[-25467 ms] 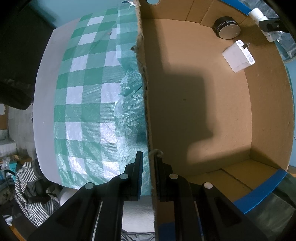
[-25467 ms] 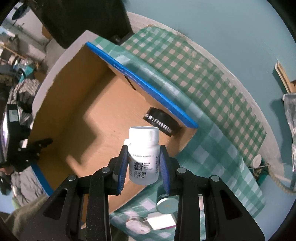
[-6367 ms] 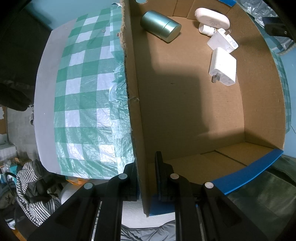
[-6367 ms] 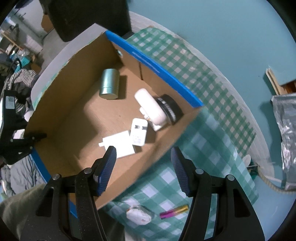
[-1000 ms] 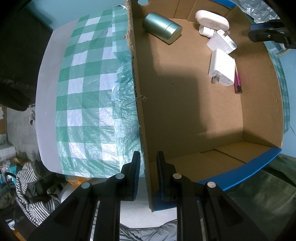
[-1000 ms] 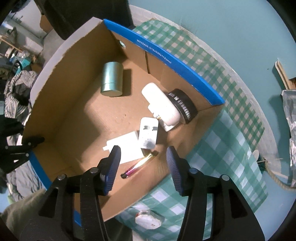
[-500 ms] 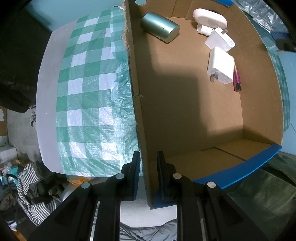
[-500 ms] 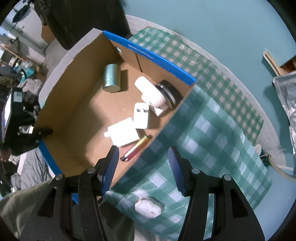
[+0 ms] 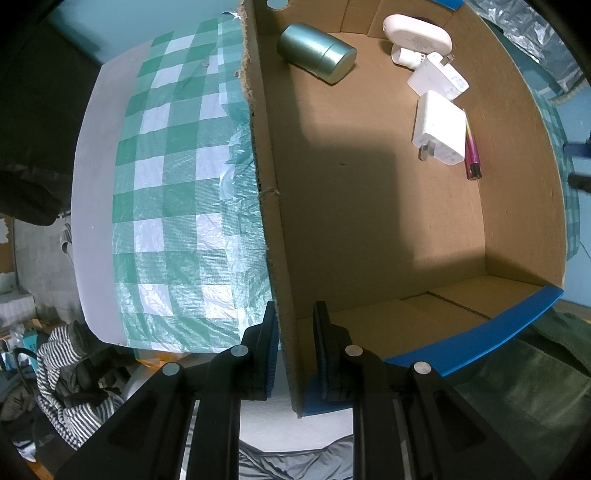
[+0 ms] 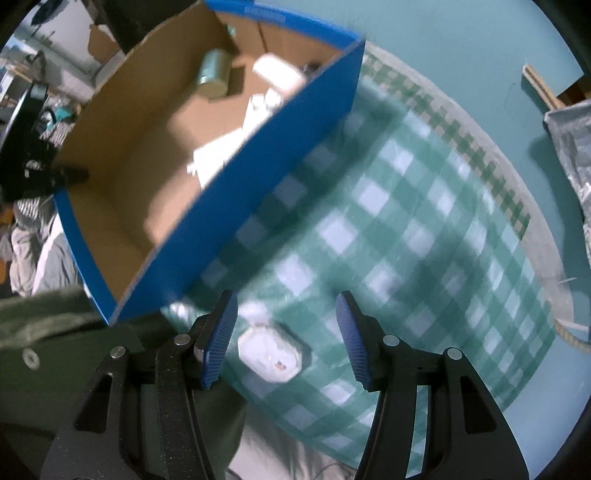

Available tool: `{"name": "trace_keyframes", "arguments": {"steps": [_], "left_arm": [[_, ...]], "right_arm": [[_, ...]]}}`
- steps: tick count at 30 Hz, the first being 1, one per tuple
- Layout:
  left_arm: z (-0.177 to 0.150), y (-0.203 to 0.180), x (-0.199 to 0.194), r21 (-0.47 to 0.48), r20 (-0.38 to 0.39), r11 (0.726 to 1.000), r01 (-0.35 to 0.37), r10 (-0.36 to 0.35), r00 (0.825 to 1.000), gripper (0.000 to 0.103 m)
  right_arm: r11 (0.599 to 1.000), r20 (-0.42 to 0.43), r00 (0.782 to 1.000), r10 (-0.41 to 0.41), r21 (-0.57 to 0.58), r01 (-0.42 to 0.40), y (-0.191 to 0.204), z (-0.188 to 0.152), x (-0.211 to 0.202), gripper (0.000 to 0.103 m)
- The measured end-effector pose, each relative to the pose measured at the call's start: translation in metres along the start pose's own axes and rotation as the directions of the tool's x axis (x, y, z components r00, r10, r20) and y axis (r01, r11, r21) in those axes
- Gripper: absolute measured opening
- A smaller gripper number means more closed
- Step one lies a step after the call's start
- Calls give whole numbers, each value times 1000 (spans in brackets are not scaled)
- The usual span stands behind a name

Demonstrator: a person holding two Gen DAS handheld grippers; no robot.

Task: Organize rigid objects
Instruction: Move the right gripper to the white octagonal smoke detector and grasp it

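1. The cardboard box (image 9: 369, 206) wall is pinched by the left hand-held gripper (image 9: 294, 332).
2. A green tin (image 9: 316, 57), white chargers (image 9: 439, 129) and a pink stick (image 9: 472, 155) are kept inside.
3. The right hand-held gripper (image 10: 287, 325) is spread wide above a white thing (image 10: 269, 350) on the bench (image 10: 424, 221).

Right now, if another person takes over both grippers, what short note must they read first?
Left gripper: fingers straddle the cardboard box wall, steadying it.
Right gripper: open, empty, over the checked cloth above the white octagonal object.
In the box: green tin, white bottle, two white chargers, pink pen.
Done: those items are packed.
Left: the white octagonal object still lies outside on the cloth; probably pick it next and put it in the box.
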State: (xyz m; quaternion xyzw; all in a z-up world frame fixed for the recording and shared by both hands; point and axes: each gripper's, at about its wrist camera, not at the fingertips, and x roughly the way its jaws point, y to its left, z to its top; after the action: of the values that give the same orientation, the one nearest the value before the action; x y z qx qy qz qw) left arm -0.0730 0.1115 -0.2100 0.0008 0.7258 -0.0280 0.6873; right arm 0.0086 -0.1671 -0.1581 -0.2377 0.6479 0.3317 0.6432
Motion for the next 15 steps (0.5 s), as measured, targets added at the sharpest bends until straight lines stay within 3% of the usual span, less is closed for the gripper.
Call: {"name": "trace_keyframes", "arguments": {"steps": [10,15], "left_arm": [[-1,-4,-2,-4,8,1000,-1,1,1000,18],[-2,-2,-2,-8,12,1000,3,-3,1000,18]], "right_arm": [[992,-81,997,-12,-123,2,13,-44,56,56],[962,-110,990,-93,-268,61,31,-55,73,56]]}}
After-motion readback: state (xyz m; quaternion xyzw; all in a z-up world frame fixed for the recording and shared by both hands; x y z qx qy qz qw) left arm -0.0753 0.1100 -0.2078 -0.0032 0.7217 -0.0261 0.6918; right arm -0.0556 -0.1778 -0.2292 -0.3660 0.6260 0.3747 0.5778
